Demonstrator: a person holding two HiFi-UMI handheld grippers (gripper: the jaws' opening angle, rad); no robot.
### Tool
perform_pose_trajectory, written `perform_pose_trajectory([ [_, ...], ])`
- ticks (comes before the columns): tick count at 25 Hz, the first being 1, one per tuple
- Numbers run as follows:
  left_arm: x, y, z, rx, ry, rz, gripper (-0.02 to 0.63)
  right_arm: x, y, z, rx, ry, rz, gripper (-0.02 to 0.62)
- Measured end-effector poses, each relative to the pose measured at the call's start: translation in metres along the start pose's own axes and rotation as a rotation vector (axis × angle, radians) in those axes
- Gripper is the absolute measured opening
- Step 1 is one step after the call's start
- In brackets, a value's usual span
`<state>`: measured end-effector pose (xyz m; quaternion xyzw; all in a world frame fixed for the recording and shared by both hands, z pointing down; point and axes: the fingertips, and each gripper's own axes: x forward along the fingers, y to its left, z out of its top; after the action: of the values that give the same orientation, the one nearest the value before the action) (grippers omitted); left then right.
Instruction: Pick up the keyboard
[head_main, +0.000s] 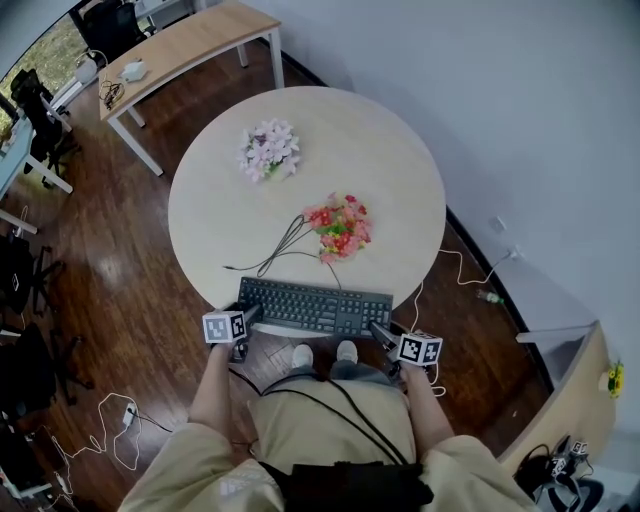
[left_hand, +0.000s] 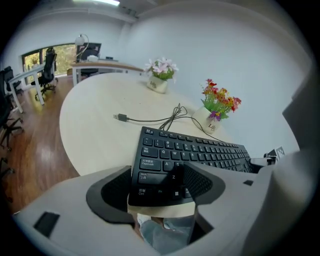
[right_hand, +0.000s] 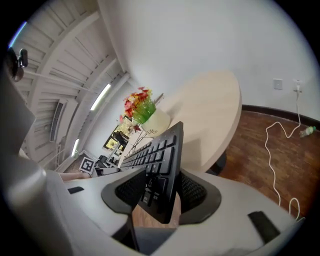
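A black keyboard (head_main: 315, 305) lies along the near edge of the round beige table (head_main: 370, 150), its front corners over the rim. My left gripper (head_main: 245, 318) is at the keyboard's left end. In the left gripper view (left_hand: 157, 185) one pad lies on the keys and the other is against the keyboard's (left_hand: 200, 147) corner. My right gripper (head_main: 380, 332) holds the right end. In the right gripper view (right_hand: 162, 192) the keyboard (right_hand: 160, 150) stands almost edge-on, pinched between both pads. Its black cable (head_main: 280, 250) trails loose across the tabletop.
A pot of red and yellow flowers (head_main: 342, 225) stands just behind the keyboard, and a pink-flower pot (head_main: 268, 150) farther back. My feet are under the table edge. A wooden desk (head_main: 190, 45) and office chairs (head_main: 35, 110) lie beyond; white cables (head_main: 115, 425) run over the floor.
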<state>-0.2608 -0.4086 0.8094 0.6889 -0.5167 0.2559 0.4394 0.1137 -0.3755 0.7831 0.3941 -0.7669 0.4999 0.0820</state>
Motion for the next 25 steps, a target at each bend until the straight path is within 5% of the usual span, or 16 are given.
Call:
perform_pose_trajectory([
  [7,-0.023,-0.021,0.037,0.009,-0.162,-0.038,0.268,-0.019,0.037,0.077,-0.015,-0.268,0.182,0.179],
  [11,-0.034,-0.036,0.062,-0.009,-0.261,-0.093,0.267,-0.039,0.068,0.12,-0.147,-0.338,0.205,0.167],
  [18,-0.097,-0.063,0.143,0.016,-0.519,-0.135,0.267,-0.083,0.157,0.205,-0.421,-0.518,0.371,0.156],
  [25,-0.173,-0.1,0.243,0.162,-0.809,-0.161,0.26,-0.141,0.241,0.273,-0.668,-0.709,0.556,0.141],
])
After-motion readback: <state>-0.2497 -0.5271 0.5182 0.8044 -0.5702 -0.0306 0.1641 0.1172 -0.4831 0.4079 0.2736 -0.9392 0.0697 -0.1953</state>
